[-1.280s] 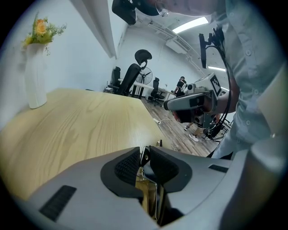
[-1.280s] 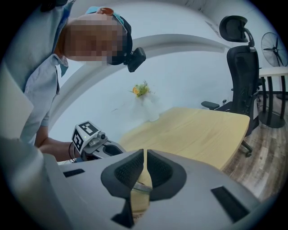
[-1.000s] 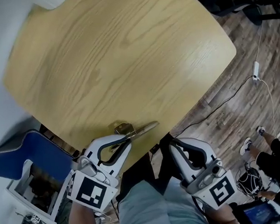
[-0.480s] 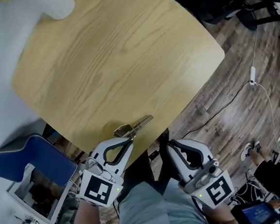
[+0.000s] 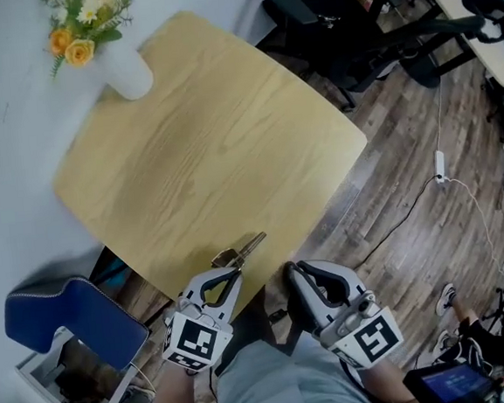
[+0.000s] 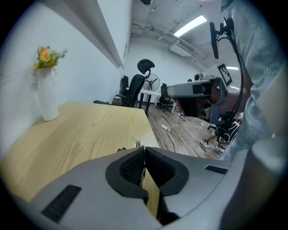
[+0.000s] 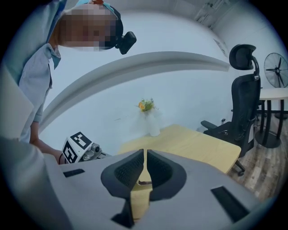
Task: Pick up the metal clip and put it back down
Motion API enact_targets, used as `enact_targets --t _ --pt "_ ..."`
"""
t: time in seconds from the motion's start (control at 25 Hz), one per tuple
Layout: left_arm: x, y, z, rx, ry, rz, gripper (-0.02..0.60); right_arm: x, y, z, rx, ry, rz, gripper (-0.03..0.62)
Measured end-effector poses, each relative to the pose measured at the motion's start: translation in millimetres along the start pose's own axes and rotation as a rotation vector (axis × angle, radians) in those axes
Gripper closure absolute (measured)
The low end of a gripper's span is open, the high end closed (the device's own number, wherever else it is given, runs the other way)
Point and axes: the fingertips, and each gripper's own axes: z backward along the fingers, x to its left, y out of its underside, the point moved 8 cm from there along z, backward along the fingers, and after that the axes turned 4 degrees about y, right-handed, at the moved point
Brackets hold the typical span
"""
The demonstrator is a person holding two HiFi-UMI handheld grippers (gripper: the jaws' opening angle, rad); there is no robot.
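The metal clip lies slantwise at the near edge of the light wooden table. My left gripper reaches it from below the edge and is shut on its near end. In the left gripper view the pads press on a thin metal strip, and the tip of the clip pokes out beyond them. Whether the clip is off the wood I cannot tell. My right gripper hangs just off the table edge to the right, shut with nothing in it; its closed tips point across the table.
A white vase with yellow flowers stands at the table's far corner. Black office chairs stand beyond the table. A blue seat is at the lower left. Cables and a power strip lie on the wooden floor at the right.
The left jaws have closed on the clip's near end. The head camera has pulled back, so the vase and far chairs now show. The right gripper stays shut beside the edge.
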Motion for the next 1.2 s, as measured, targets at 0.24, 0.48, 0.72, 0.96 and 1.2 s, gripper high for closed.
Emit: enact_targets --t 0.24,0.48,0.72,0.96,1.2 --pt "-16 -52 38 -0.077 -0.037 -0.025 0.558 21 -52 17 -0.078 0.013 0.081 0.543" --pt "-40 -108 89 -0.169 -0.073 -0.067 0.558 42 -103 41 -0.149 0.049 0.168 0.543" --pt "-45 -168 123 -0.296 -0.119 -0.165 0.558 34 -135 53 -0.243 0.107 0.189 0.543" --pt "-40 -212 118 -0.362 -0.173 -0.247 0.558 11 -140 54 -0.27 0.096 0.188 0.543" --pt "-36 -250 79 -0.361 -0.209 -0.247 0.558 -42 -161 59 -0.305 0.048 0.162 0.543"
